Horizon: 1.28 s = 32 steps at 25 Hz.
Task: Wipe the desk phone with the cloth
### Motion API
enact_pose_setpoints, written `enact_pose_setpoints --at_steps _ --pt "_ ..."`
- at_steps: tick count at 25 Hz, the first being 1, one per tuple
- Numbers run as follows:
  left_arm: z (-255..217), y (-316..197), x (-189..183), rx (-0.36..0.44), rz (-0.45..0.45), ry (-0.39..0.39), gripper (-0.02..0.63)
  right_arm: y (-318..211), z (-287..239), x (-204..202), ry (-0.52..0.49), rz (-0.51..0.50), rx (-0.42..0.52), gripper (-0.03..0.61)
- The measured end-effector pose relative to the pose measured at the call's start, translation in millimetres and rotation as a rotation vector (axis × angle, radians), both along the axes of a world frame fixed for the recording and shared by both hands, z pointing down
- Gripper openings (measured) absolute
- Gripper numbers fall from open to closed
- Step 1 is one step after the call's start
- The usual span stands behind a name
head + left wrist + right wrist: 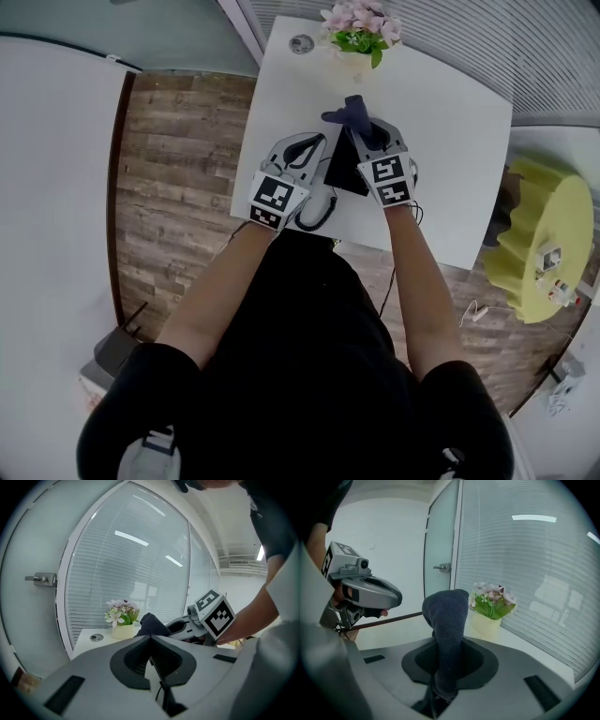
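Note:
The black desk phone (342, 173) lies on the white table (450, 141), mostly hidden under my two grippers. My right gripper (370, 131) is shut on a dark blue cloth (345, 112), which sticks up from its jaws (447, 634) over the phone's far end. My left gripper (309, 148) hovers just left of the phone with its jaws together (151, 641). A thin dark cord shows in the slit beneath them. A coiled cord (317, 211) lies at the table's near edge. From the left gripper view I see the cloth (151, 624) and the right gripper (187, 625).
A pot of pink flowers (358, 37) stands at the table's far edge, beside a round grommet (301, 44). Behind it is a glass wall with blinds. A yellow-green chair (539, 244) sits right of the table. Wooden floor (178, 187) lies to the left.

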<state>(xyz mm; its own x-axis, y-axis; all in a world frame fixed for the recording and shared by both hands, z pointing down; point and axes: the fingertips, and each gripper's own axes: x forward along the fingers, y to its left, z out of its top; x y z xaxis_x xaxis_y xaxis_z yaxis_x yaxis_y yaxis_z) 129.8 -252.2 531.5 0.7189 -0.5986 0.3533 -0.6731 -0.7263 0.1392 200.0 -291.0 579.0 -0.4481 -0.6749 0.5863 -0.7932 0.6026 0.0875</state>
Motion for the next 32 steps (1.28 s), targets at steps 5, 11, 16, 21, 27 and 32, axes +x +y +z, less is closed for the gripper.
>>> enact_pose_setpoints --at_steps 5,11,16,21,27,32 --pt "10 -5 -2 -0.024 0.005 -0.007 0.009 -4 8 1 0.055 -0.012 0.017 0.083" --pt "17 -2 -2 -0.035 0.013 -0.007 0.01 -1 8 -2 0.068 -0.028 0.038 0.083" --pt "22 2 -2 -0.042 0.011 -0.006 0.01 4 11 -3 0.069 -0.037 0.039 0.083" --pt "27 11 -3 -0.054 0.011 -0.013 0.011 15 16 -6 0.076 -0.053 0.039 0.083" --pt "32 23 -3 -0.06 0.007 -0.014 0.011 28 22 -8 0.089 -0.064 0.034 0.083" --pt "36 32 -6 -0.069 0.0 -0.022 0.01 38 27 -11 0.108 -0.076 0.033 0.083"
